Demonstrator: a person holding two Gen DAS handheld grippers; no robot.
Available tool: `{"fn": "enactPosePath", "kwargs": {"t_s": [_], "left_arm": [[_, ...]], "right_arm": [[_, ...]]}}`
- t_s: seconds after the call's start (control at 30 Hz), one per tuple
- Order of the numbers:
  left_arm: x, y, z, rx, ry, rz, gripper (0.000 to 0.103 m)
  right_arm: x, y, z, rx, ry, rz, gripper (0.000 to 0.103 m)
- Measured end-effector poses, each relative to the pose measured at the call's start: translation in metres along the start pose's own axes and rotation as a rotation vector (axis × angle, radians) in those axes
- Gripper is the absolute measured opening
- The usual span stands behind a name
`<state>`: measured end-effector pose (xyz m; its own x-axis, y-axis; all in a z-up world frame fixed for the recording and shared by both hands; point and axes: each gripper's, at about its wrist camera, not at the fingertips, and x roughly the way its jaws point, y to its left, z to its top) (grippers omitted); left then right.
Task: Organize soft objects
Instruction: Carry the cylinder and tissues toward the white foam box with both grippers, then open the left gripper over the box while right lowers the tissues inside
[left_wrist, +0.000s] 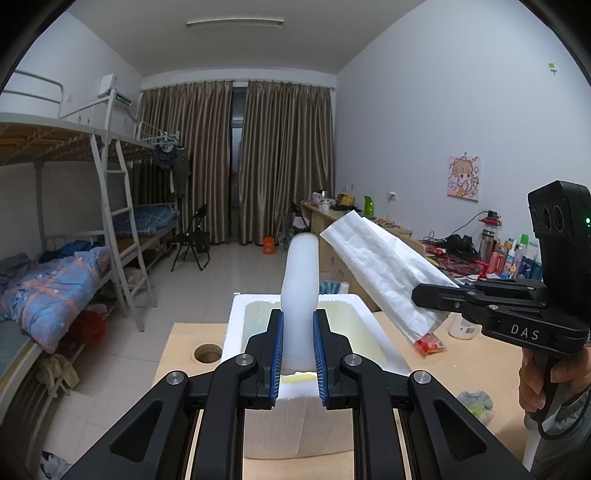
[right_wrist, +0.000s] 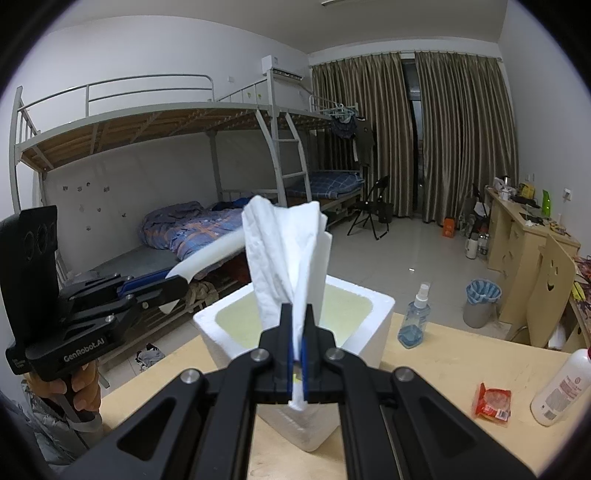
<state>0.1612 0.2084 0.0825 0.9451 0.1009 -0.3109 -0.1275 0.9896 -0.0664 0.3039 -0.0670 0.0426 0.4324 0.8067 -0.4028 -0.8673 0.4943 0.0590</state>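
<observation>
Tongs, left: closing their blue pads on the lower end of a white foam sheet, which is standing upright above the open white foam box and curling slightly at the top. Tongs, right: pinching nearly shut on the bottom end of a folded white tissue bundle, which is fanning out loosely above the grip and hanging over the same box. Both items are looking very light and soft; the foam sheet is seeming springy and likely to flex or slip if gripped near an edge, so a hold low and across its width is suiting it, while the tissue is likely tearing or unfolding if tugged, so the gathered end is the safer hold. Box mouth: lying open directly under both items, its thick rim near the bench edge on the bed side. Bench surroundings: a red snack packet, a spray bottle and a white lotion bottle are standing well apart from the box, leaving free room on that side.
</observation>
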Motion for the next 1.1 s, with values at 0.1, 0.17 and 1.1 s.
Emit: {"fn": "enactPosePath", "kwargs": {"t_s": [0.1, 0.17, 1.1], "left_arm": [[0.010, 0.001, 0.003, 0.007, 0.008, -0.002, 0.017], [0.017, 0.000, 0.004, 0.015, 0.018, -0.007, 0.017], [0.084, 0.017, 0.000, -0.003, 0.122, -0.007, 0.024]], "right_arm": [[0.005, -0.005, 0.001, -0.001, 0.008, -0.004, 0.005], [0.007, -0.008, 0.002, 0.001, 0.008, -0.003, 0.005], [0.014, -0.031, 0.005, 0.017, -0.001, -0.023, 0.005]]}}
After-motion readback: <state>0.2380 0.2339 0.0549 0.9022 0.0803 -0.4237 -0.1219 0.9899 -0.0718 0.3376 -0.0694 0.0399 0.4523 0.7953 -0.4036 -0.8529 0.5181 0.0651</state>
